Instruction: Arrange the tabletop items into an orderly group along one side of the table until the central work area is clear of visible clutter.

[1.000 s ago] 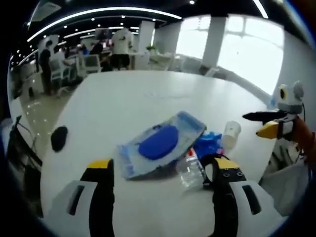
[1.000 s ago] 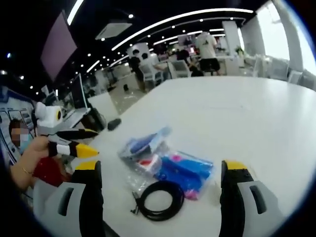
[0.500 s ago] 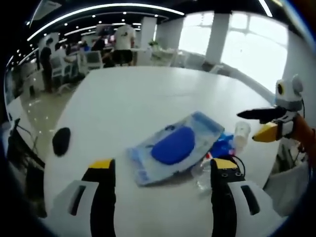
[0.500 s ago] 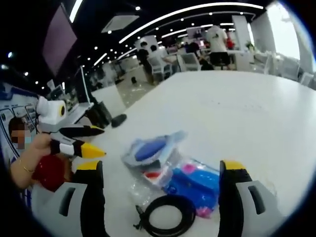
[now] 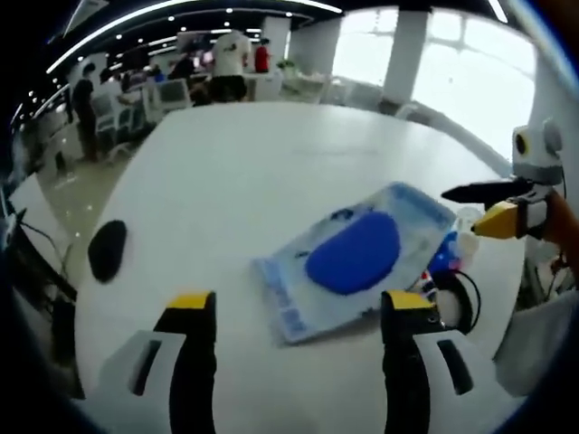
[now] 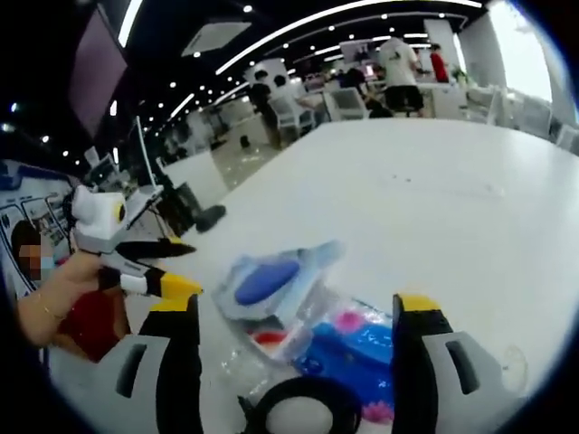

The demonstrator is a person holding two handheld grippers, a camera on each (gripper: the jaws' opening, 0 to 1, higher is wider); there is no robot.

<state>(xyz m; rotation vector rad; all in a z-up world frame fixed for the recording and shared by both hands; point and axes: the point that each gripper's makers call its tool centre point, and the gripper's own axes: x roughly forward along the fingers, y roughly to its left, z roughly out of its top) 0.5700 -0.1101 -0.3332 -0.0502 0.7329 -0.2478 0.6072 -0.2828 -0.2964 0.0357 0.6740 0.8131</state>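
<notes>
The left gripper (image 5: pixel 296 330) hovered over the white desk (image 5: pixel 253 172) with its jaws wide and empty. Just ahead at 1 o'clock lay a clear bag (image 5: pixel 362 258) holding a blue oval pad (image 5: pixel 353 253). A black cable coil (image 5: pixel 457 303) sat at 3 o'clock beside the bag, and a black mouse (image 5: pixel 107 250) lay well apart at 9 o'clock. The right gripper (image 6: pixel 298 330) also had its jaws wide and empty above the blue packet (image 6: pixel 357 353), with the clear bag at 11 o'clock.
</notes>
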